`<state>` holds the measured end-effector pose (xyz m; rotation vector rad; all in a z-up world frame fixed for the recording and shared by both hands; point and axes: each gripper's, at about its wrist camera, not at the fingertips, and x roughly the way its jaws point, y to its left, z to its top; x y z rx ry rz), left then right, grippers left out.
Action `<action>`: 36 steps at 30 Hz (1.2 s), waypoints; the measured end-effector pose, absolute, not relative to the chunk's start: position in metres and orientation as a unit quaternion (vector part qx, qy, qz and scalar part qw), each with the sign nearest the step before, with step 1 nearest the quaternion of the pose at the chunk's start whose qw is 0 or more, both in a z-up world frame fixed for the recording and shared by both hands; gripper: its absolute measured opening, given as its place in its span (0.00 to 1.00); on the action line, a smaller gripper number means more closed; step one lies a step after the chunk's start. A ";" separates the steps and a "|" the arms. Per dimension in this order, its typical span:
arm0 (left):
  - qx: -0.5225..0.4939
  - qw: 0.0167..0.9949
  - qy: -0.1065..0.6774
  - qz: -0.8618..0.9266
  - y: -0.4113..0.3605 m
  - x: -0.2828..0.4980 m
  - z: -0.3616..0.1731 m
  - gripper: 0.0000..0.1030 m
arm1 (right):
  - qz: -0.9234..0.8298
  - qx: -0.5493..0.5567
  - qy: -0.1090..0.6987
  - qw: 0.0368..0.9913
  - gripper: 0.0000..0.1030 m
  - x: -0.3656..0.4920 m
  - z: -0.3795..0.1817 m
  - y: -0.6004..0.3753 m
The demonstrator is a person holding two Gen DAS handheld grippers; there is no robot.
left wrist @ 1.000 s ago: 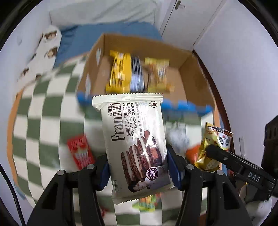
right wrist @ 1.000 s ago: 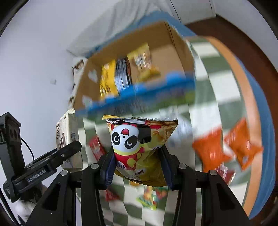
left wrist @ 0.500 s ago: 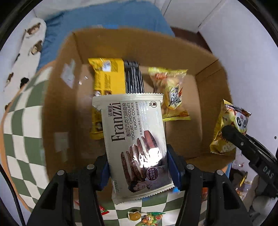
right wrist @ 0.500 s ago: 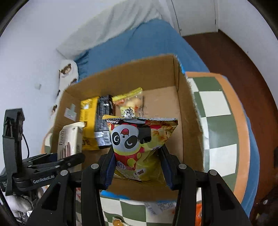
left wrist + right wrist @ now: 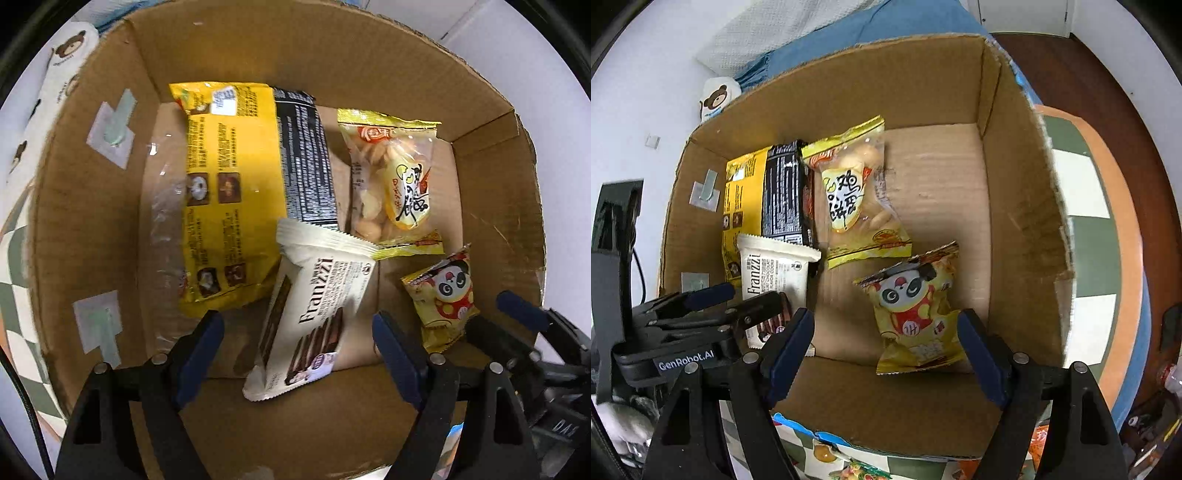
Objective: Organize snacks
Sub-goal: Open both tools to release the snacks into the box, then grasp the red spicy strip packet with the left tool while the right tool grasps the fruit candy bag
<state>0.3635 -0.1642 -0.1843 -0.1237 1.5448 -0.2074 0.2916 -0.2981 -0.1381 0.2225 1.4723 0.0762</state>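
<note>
The box [image 5: 1015, 221] sits on the checked bench [image 5: 1086, 229]; inside, a yellow pack [image 5: 229, 192] lies at its left; the cookie pack [image 5: 317, 314] leans beside it, free between the open left gripper [image 5: 297, 343]; the panda bag [image 5: 916, 314] rests loose between the open right gripper [image 5: 886, 343].

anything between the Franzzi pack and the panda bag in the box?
Nothing: bare cardboard floor separates the Franzzi pack from the panda bag. The right wrist view shows it best.
</note>
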 end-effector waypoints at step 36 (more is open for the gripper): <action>-0.053 0.848 0.526 -0.036 -0.141 0.205 -0.040 0.80 | 0.031 0.073 0.554 0.829 0.80 0.166 -0.016 -0.271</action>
